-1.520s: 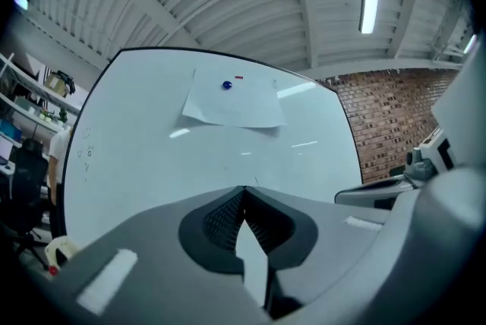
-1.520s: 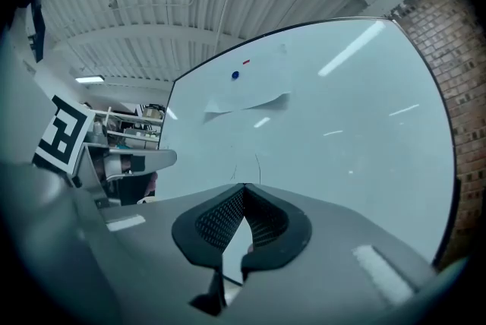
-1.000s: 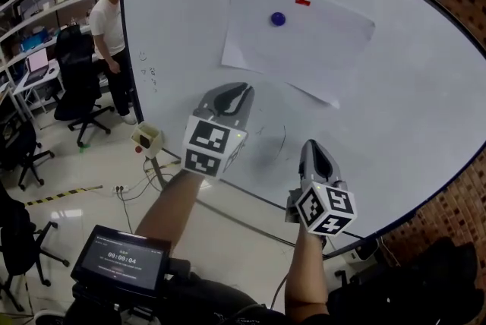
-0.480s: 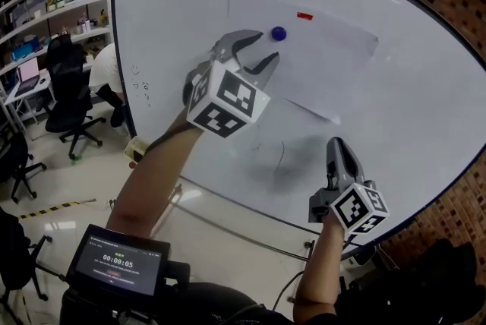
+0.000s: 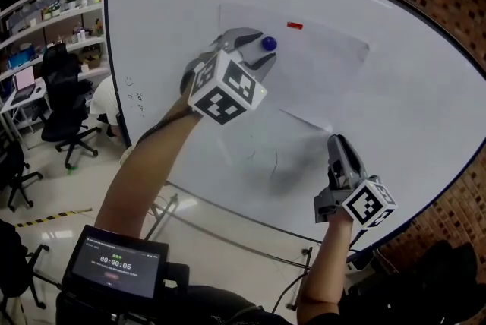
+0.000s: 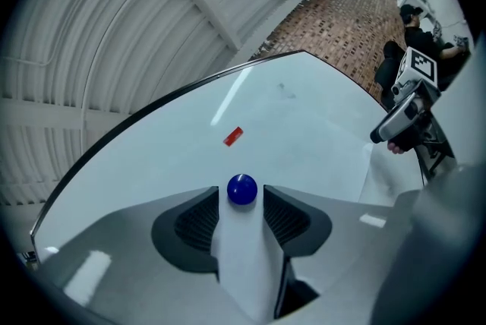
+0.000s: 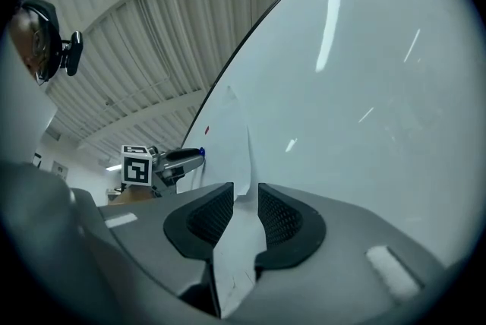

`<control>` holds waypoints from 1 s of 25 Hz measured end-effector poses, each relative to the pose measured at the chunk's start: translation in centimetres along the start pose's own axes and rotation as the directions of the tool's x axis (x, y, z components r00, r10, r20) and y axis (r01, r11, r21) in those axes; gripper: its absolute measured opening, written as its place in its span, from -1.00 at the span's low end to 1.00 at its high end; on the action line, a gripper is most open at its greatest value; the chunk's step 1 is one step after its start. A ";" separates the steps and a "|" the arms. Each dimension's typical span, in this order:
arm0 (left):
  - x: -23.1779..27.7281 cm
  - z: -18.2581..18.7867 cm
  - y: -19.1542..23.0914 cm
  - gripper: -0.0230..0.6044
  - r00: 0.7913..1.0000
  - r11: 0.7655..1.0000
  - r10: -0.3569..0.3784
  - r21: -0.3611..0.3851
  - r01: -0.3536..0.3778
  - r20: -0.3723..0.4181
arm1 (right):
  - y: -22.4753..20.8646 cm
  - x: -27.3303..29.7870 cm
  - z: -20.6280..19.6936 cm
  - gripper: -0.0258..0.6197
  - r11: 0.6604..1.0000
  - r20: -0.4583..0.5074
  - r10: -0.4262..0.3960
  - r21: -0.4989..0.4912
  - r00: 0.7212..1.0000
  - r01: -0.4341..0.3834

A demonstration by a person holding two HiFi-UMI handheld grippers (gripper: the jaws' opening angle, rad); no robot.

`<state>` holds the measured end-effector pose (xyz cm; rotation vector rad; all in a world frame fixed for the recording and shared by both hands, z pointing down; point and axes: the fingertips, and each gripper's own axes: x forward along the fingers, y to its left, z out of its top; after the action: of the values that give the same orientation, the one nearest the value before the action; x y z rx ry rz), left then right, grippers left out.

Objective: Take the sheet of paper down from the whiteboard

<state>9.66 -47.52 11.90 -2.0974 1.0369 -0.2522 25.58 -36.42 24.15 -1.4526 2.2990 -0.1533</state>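
Up at the whiteboard, both grippers have just reached their working spots. A second ago the left gripper hung low, below the sheet of paper, with its fingers together. Now it is raised to the sheet's upper part and rolled over, and its fingers have just been opening. The right gripper has come up too, toward the sheet's lower corner, and its fingers have likewise just been opening. The sheet itself has not moved. It hangs on the whiteboard, pinned by a round blue magnet, with a small red strip near it to the upper right; whether that strip is tape or a magnet I cannot tell. For the task this reads as the end of the approach and the start of the take-down: one hand to free the pin, the other to keep the paper.

Left fingers stand wide apart with the blue magnet in the gap at their tips. Neither pad seems to press on it, so nothing is held yet. Right fingers are partly open, and the lifted edge of the sheet's lower corner stands between them without being pinched. Closing on the magnet and on the corner looks like the next step, and the red strip would then be left to deal with.
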 end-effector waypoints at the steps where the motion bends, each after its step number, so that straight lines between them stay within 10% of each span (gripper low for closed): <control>1: 0.1 0.2 0.0 -0.41 1.000 1.000 -0.001 0.004 0.001 0.000 | 0.0 0.1 0.1 -0.58 1.000 -0.002 0.003 0.001 1.000 -0.003; 25: 2.7 0.5 2.7 -0.53 0.999 0.999 0.034 -0.038 -0.034 -0.005 | 0.4 7.2 1.5 -0.42 0.992 -0.078 0.115 0.065 0.990 -0.110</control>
<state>10.07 -50.30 9.22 -2.1125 1.0866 -0.2215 23.21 -42.41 20.61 -1.3053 2.4137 -0.2516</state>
